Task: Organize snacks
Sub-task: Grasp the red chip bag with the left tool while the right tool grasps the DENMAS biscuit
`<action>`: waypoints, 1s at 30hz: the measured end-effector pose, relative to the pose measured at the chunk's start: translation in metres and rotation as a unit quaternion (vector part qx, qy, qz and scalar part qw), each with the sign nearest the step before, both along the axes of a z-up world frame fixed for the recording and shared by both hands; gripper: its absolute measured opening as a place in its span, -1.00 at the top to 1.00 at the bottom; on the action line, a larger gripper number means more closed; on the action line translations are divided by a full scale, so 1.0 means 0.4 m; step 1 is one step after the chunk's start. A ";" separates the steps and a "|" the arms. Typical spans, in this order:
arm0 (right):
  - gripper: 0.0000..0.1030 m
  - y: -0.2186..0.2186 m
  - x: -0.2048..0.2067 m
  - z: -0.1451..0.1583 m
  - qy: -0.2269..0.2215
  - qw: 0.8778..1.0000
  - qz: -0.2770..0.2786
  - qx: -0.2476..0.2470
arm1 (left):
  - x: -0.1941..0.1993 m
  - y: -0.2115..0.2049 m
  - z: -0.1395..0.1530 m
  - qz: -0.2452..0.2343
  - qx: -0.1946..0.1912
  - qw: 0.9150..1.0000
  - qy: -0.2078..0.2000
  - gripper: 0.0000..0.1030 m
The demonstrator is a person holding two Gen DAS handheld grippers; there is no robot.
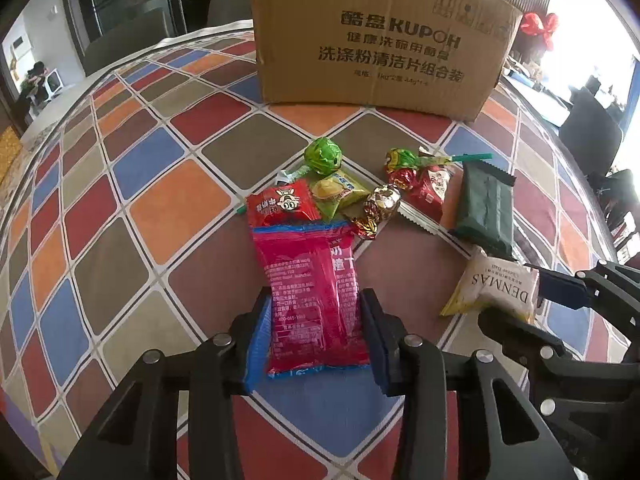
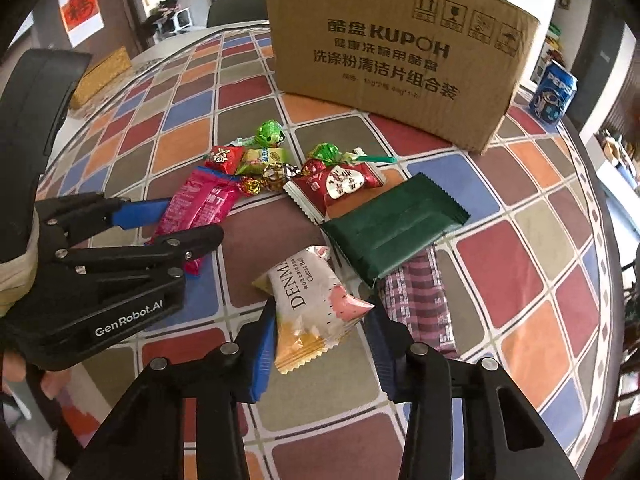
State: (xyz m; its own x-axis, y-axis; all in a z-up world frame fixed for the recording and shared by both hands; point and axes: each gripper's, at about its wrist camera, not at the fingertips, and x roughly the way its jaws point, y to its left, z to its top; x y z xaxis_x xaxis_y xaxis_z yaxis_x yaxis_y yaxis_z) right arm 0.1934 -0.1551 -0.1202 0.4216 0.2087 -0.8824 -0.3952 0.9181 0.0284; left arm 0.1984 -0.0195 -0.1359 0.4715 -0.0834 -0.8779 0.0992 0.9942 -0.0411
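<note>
Counting snacks: about ten loose on the checked counter (image 1: pixel 160 208)
Lollipops: two, green-wrapped (image 1: pixel 322 155)
Foil sweets: two or three
Packets: pink packet (image 1: pixel 312 300), cream DENMAS packet (image 2: pixel 316 312), dark green packet (image 2: pixel 392 232), plus small red and green ones
Box: one cardboard box (image 1: pixel 372 40) behind the pile; contents hidden
Can: one Pepsi can (image 2: pixel 554 94)
Left claw (image 1: pixel 316 332): narrowed, pads against pink packet
Right claw (image 2: pixel 320 344): narrowed, gripping DENMAS packet

checkered table (image 1: pixel 132 208) with snacks (image 1: pixel 400 188), box (image 1: pixel 376 40)
</note>
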 end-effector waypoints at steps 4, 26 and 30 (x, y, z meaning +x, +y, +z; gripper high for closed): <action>0.18 -0.009 -0.010 0.010 -0.005 1.000 -0.014 0.011 | -0.019 0.005 0.010 0.001 -0.012 1.000 0.001 0.20; 0.19 -0.052 -0.030 0.154 -0.082 0.992 -0.067 0.071 | -0.072 0.007 0.217 -0.001 -0.022 0.994 -0.109 0.20; 0.19 -0.054 -0.017 0.181 -0.096 0.990 -0.072 0.080 | -0.059 0.006 0.249 -0.001 -0.022 0.992 -0.128 0.20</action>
State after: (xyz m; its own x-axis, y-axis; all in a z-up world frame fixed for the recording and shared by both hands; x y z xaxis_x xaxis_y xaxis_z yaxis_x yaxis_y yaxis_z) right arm 0.1864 -0.1768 -0.0479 0.6135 0.2646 -0.7441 -0.2726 0.9552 0.1149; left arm 0.1748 -0.0170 -0.0364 0.6779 -0.1201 -0.7253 0.1134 0.9918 -0.0583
